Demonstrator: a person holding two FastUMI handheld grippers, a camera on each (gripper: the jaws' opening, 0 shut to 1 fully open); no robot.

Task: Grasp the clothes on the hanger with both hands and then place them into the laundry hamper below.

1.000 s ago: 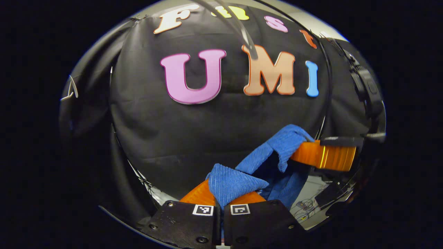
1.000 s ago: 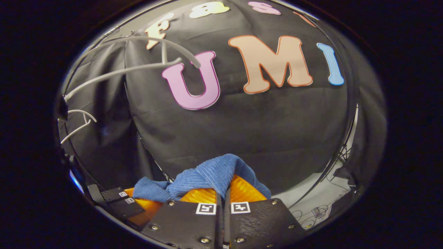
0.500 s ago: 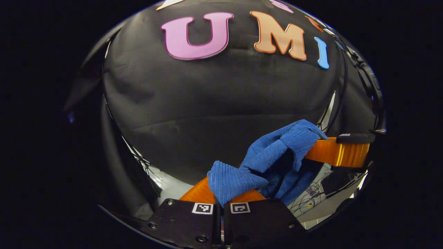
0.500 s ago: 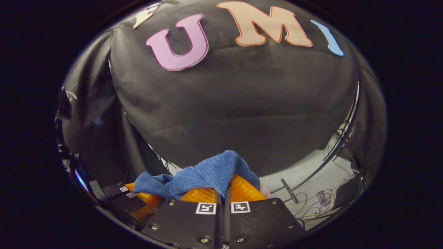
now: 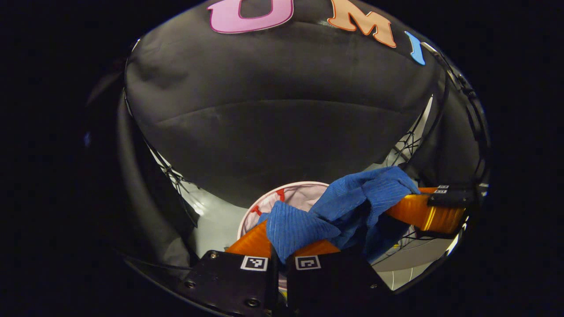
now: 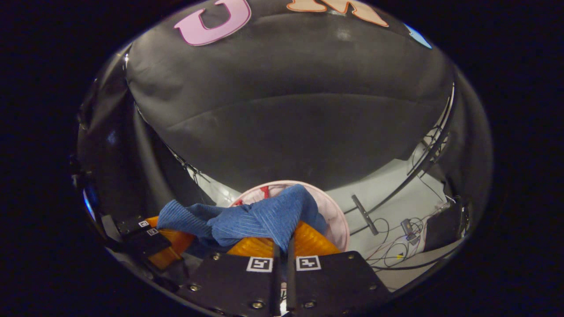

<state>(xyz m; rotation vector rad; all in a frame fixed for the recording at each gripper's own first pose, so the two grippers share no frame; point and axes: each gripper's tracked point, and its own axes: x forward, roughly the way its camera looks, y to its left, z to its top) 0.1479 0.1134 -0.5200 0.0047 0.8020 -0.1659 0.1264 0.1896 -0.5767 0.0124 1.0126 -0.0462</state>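
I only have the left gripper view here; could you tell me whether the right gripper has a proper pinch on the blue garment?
Observer: Yes. In the right gripper view the right gripper is shut on the blue garment, with a fold bunched over its fingers.
Operator: Thank you. What lies below that side?
Observer: The hamper; its pink rim curves just beyond those fingers, below the garment.
Operator: Is there anything on the floor beside it?
Observer: A dark bar and loose cables lie on the pale floor, to the hamper's right in that view.
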